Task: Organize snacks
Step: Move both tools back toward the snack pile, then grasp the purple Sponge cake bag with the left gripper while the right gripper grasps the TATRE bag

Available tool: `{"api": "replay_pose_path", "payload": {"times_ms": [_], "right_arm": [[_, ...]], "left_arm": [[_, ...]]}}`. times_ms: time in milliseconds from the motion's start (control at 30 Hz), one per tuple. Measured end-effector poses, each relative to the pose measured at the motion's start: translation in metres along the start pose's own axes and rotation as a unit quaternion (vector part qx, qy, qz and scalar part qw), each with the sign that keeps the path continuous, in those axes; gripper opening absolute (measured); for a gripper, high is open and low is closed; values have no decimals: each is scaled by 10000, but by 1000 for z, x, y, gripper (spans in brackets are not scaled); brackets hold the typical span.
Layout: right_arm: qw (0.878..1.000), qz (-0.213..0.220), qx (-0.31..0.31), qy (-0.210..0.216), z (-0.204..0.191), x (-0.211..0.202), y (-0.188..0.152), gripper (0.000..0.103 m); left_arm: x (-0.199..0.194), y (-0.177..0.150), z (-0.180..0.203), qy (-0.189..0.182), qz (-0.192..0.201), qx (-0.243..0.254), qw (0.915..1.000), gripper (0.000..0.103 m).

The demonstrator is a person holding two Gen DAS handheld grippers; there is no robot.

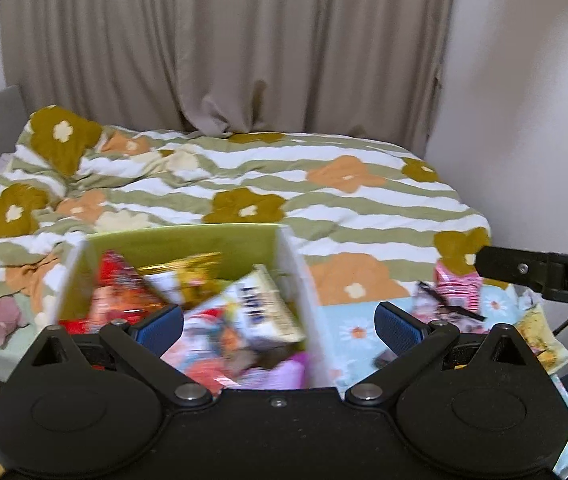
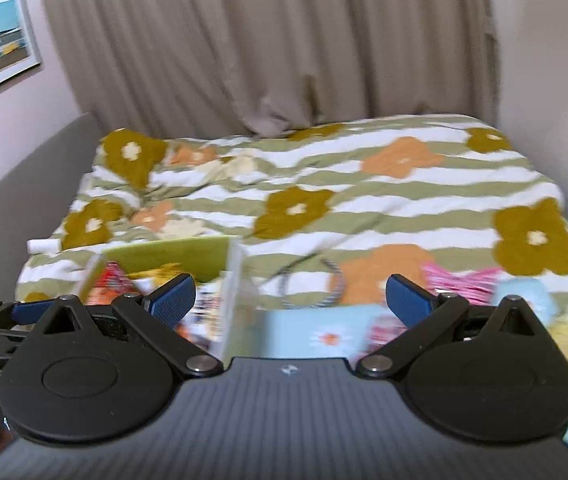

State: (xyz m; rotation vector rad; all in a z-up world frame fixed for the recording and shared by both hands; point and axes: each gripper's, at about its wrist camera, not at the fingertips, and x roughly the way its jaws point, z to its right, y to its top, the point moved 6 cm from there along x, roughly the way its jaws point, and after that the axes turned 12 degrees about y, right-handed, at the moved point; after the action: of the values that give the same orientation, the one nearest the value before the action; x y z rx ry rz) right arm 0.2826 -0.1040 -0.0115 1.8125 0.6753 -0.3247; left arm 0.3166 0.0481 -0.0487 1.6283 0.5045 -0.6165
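A green-lined box [image 1: 188, 242] sits on the bed, filled with several snack packs: a red pack [image 1: 120, 284], a gold pack [image 1: 196, 270] and a white pack with blue letters [image 1: 264, 308]. My left gripper [image 1: 280, 322] is open and empty just above the box's near right corner. A pink striped snack pack [image 1: 457, 286] lies to the right on a light blue floral cloth [image 1: 355, 328]. My right gripper [image 2: 289, 298] is open and empty, right of the box [image 2: 172, 254], with the pink pack [image 2: 459, 284] ahead right. The right gripper's black body [image 1: 539, 274] shows in the left wrist view.
A striped floral duvet [image 1: 244, 184] covers the bed up to beige curtains [image 1: 224, 48]. A yellow snack bag [image 1: 539, 332] lies at the far right on the blue cloth. A striped cord loop [image 2: 323, 280] lies on the duvet. A grey headboard [image 2: 24, 200] runs along the left.
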Motion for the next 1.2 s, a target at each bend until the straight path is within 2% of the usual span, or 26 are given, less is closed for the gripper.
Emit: {"api": "replay_pose_path", "payload": {"times_ms": [300,500,700,833,933,1133,1200], "right_arm": [[9983,-363,345,-300,114,-31,-20,103],[9961,-775,337,-245,157,-21,-41,103],[9929,-1167,185,-146,178,2,-63,103],[9908,-1347,-39,-93,184,17,-72,103],[9886,-1478,-282,-77,185,26,-78,103],[9820,-1762,-678,-87,192,41,-89,103],[9801,-1847,-725,-66,193,45,-93,103]], "left_arm": [[35,-8,103,-289,0,586,9979,103],[77,-20,151,-483,-69,1167,9920,103],[115,-34,183,-614,-292,1696,9832,103],[130,-46,198,-823,-446,2035,9746,102],[140,-54,206,-826,-564,2256,9691,102],[158,-68,214,-897,-816,2493,9608,102],[161,-71,216,-976,-894,2512,9589,98]]}}
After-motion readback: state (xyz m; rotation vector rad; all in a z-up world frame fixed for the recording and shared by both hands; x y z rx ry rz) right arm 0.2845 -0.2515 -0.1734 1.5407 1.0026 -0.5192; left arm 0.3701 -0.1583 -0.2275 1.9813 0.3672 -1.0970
